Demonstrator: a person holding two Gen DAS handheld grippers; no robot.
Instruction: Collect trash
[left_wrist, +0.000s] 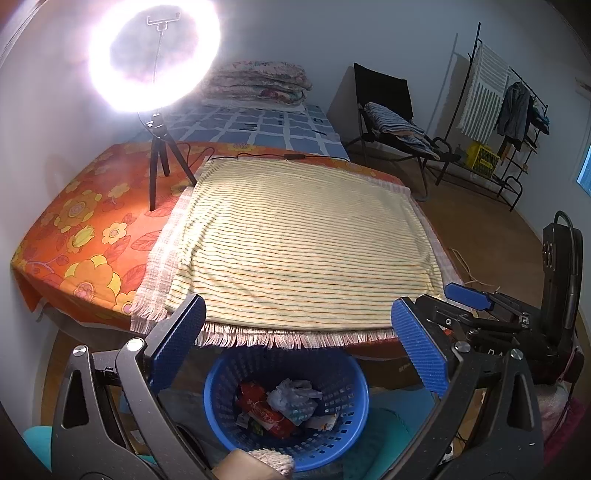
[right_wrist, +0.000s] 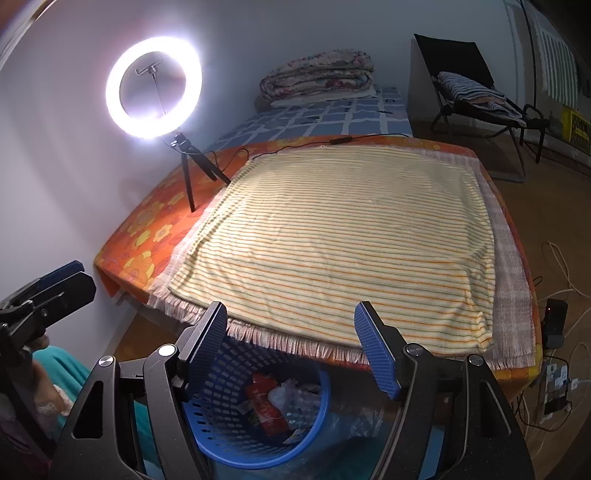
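Note:
A blue plastic basket (left_wrist: 343, 424) stands on the floor below the table's front edge, also in the right wrist view as the basket (right_wrist: 207, 417). Inside lie red wrappers (left_wrist: 264, 410), a crumpled clear bag (left_wrist: 291, 395) and paper scraps; the right wrist view shows the same red wrapper (right_wrist: 266, 406). My left gripper (left_wrist: 299, 339) hangs open above the basket, nothing between its blue pads. My right gripper (right_wrist: 291, 347) is open too, empty, over the basket's right side. The striped yellow cloth (left_wrist: 303, 236) on the table bears no trash.
A lit ring light on a tripod (left_wrist: 155, 59) stands at the table's back left, its cable running along the far edge. An orange flowered cover (left_wrist: 81, 236) lies under the cloth. A bed with a folded quilt (left_wrist: 258, 81), a black chair (left_wrist: 391, 107) and a clothes rack (left_wrist: 491, 92) stand behind.

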